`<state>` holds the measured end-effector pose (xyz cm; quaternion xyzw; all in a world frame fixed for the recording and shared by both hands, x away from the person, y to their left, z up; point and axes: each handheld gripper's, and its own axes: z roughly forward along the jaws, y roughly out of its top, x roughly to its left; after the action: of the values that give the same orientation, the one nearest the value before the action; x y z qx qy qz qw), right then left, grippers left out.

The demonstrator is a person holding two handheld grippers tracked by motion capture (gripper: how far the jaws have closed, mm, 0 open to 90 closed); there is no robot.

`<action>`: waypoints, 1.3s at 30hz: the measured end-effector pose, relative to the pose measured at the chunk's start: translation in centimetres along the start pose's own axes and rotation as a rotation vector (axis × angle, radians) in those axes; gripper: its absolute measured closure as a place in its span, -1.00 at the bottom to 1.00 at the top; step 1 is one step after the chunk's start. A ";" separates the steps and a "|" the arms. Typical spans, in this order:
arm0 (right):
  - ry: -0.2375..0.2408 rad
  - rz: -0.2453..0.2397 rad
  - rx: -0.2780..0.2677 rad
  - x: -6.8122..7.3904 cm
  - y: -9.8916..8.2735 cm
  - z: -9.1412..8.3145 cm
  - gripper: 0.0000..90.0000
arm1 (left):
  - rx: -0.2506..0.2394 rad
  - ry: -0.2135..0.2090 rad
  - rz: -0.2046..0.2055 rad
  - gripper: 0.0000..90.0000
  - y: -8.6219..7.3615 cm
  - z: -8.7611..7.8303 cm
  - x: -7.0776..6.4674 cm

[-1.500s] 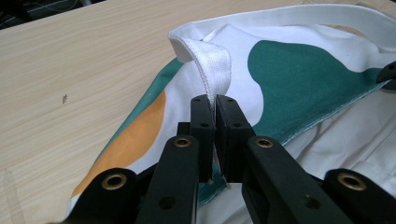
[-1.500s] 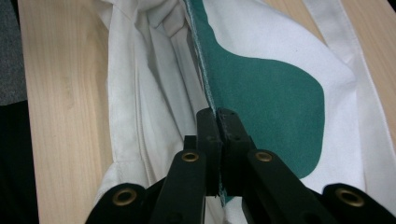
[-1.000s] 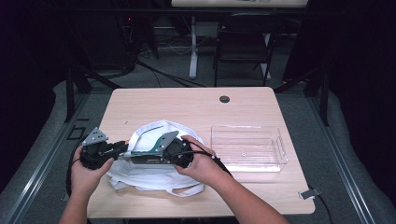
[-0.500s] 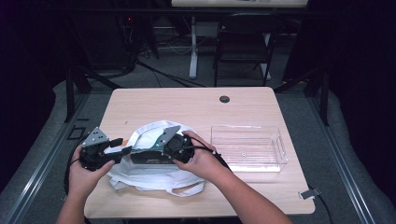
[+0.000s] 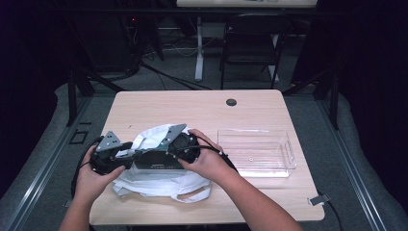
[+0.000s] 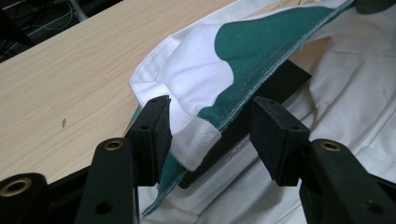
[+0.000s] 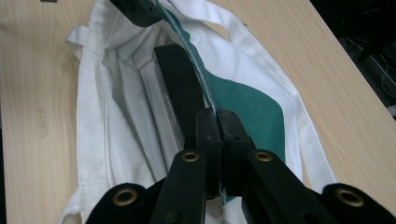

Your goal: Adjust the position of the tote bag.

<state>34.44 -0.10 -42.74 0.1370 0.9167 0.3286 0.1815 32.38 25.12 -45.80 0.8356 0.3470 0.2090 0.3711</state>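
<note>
- Nearest me, the white-and-green tote bag (image 5: 159,180) is lying on the counter (image 5: 192,108), a black box (image 7: 175,93) sitting inside its mouth.
- The right gripper (image 7: 218,122) is pinching the bag's green rim, fingers pressed together.
- The left gripper (image 6: 210,133), fingers spread, is straddling the bag's corner; closing looks next.
- Beyond the bag, a clear tray (image 5: 255,151) is waiting.

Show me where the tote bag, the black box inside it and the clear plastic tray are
tote bag (image 7: 243,100), right gripper view, on its green printed patch
black box (image 7: 180,88), right gripper view, on its dark top face
clear plastic tray (image 5: 255,153), high view, on its bare bottom
</note>
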 end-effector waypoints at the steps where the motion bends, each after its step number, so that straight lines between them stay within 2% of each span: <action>1: 0.002 0.007 -0.001 -0.1 0.0 0.0 0.97 | 0.000 0.000 0.000 0.07 0.0 0.0 0.0; 7: 0.004 0.022 -0.005 -0.5 0.1 0.0 0.97 | 0.008 -0.008 0.014 0.03 0.1 0.2 -0.1; 16: -0.004 0.038 -0.005 -1.0 0.3 0.2 0.97 | 0.023 0.016 0.048 0.02 -0.1 0.9 -0.1; 27: -0.012 0.055 -0.007 -1.5 0.3 0.2 0.97 | 0.019 0.047 0.055 0.32 -0.2 1.2 0.0; 33: -0.019 0.067 -0.014 -1.6 0.3 0.2 0.97 | 0.024 0.071 0.070 0.55 -0.2 1.3 -0.1; 39: -0.014 0.067 -0.014 -1.7 0.4 0.3 0.97 | 0.028 0.073 0.075 0.69 -0.1 1.4 0.0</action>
<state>36.09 -0.28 -42.30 0.1688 0.9079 0.3399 0.1779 33.18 24.47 -46.72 0.8450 0.3316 0.2482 0.3383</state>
